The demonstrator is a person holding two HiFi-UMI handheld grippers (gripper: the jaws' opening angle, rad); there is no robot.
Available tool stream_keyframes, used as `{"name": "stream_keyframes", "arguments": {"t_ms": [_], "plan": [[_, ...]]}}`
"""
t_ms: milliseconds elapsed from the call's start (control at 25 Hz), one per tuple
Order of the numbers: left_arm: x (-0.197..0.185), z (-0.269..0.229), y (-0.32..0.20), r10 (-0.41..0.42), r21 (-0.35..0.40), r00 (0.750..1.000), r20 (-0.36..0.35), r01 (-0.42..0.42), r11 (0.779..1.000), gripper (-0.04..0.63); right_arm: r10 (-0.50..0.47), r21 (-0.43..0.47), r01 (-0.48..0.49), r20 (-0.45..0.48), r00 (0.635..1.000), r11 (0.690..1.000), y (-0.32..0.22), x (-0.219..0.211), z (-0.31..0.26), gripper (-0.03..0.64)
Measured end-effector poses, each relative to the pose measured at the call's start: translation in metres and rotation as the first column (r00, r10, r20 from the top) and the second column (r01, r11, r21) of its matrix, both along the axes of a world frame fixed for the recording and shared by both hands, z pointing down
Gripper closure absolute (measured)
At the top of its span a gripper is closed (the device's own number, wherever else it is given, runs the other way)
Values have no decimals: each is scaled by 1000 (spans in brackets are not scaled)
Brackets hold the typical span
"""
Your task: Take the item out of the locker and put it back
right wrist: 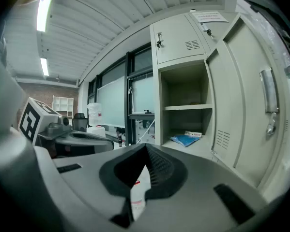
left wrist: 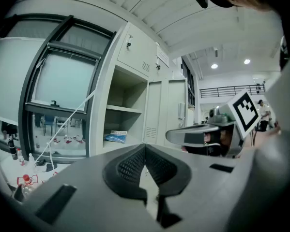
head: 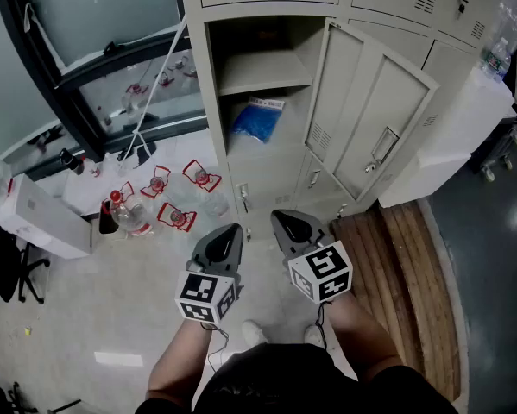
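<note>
The locker (head: 267, 158) stands with its door (head: 370, 119) swung out to the right. A blue bag (head: 256, 117) with a white label lies on the compartment's floor, under an inner shelf (head: 267, 74). Both grippers hover side by side in front of the locker, well short of the opening. My left gripper (head: 230, 233) is shut with nothing in it, and my right gripper (head: 284, 221) is shut and empty too. The left gripper view shows the blue bag (left wrist: 115, 137) beyond the closed left gripper (left wrist: 145, 147). In the right gripper view the bag (right wrist: 187, 139) lies past the right gripper (right wrist: 145, 147).
Several water bottles with red wrappers (head: 167, 198) lie on the floor left of the locker, next to a white box (head: 42, 218). A white cord (head: 159, 80) slants across the window. A wooden pallet (head: 405, 266) lies to the right of my feet.
</note>
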State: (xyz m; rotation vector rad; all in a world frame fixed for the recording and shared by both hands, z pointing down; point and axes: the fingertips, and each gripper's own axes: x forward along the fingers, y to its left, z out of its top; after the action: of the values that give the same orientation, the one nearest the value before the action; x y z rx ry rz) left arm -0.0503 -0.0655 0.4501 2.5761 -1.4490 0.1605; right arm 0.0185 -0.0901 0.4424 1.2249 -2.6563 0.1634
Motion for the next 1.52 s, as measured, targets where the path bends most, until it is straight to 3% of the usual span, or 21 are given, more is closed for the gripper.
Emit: {"name": "stream_keyframes", "arguments": {"t_ms": [880,1520], "plan": [[-40,-10,-9,38,36,999,-14,-37,999,592,1,118,8,-77,997,993,-24,-52,-34,617],[-38,-3,-56,33,34,999,-24,-32,999,592,-17,120,33,-132,991,992,-100,-50,-34,616]]}}
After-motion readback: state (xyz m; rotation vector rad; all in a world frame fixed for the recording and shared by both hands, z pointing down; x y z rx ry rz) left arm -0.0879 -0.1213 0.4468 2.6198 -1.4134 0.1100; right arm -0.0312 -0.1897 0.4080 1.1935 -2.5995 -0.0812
